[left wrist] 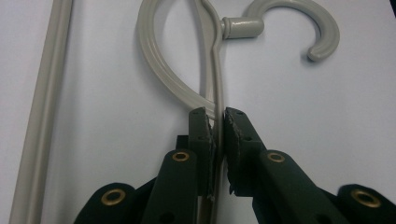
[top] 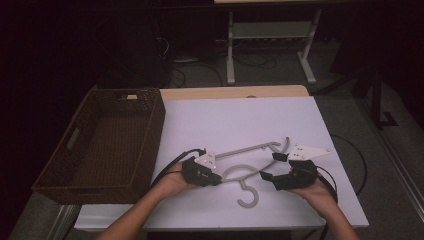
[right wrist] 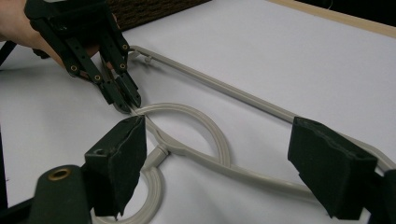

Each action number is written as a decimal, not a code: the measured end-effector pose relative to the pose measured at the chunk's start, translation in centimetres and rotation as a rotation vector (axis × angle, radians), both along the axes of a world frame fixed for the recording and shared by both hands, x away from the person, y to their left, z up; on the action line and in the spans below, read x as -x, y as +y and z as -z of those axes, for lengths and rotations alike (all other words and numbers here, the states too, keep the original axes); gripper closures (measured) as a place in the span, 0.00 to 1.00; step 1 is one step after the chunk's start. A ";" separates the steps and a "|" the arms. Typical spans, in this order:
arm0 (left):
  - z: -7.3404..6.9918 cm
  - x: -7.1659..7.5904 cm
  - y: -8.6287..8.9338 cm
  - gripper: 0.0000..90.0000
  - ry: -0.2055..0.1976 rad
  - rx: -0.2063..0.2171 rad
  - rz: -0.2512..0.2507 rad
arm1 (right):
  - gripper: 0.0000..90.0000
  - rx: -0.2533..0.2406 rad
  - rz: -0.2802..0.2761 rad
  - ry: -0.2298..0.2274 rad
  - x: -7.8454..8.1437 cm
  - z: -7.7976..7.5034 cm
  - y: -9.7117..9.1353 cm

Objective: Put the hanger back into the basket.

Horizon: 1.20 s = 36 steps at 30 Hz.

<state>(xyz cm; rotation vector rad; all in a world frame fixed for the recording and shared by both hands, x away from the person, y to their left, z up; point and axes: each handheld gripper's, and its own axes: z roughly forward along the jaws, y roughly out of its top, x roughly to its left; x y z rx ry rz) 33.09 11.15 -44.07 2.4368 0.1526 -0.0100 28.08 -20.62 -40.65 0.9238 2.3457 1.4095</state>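
We've got the left tongs (left wrist: 218, 122) clamped on the thin arm of the hanger (top: 245, 172), right tongs (right wrist: 219, 163) apart; light, stiff, slick plastic, so we'd grip near the neck.

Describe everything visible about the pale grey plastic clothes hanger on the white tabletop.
The pale grey plastic clothes hanger lies flat on the white tabletop, hook toward the person, straight bar on the far side, with a looped neck. The left gripper is shut on its thin shoulder rail beside the loop. The right gripper is open, its jaws straddling the other shoulder.
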 end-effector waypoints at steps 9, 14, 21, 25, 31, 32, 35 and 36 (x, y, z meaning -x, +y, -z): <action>-1.1 0.0 0.1 0.92 0.019 0.051 -0.060 | 0.21 0.001 0.006 -0.003 0.0 0.0 -0.3; -2.8 -0.1 0.9 0.92 -0.006 0.112 -0.092 | 0.21 -0.003 0.012 -0.014 0.0 -0.2 -0.4; -4.7 -0.1 1.9 0.92 -0.035 0.172 -0.128 | 0.21 -0.021 0.031 -0.032 0.1 -0.5 -0.7; -5.4 -0.2 2.3 0.92 -0.060 0.185 -0.150 | 0.21 -0.038 0.049 -0.042 0.2 -0.8 -1.0; -6.4 -0.4 3.0 0.93 -0.067 0.214 -0.175 | 0.21 -0.052 0.061 -0.045 0.2 -1.0 -1.2; -6.4 -0.5 3.1 0.93 -0.067 0.220 -0.174 | 0.21 -0.050 0.060 -0.042 0.2 -1.0 -1.2; -6.7 -0.4 3.3 0.93 -0.070 0.239 -0.181 | 0.21 -0.046 0.057 -0.044 0.2 -0.9 -1.1; -6.9 -0.4 3.3 0.93 -0.068 0.243 -0.183 | 0.21 -0.046 0.057 -0.044 0.2 -0.9 -1.1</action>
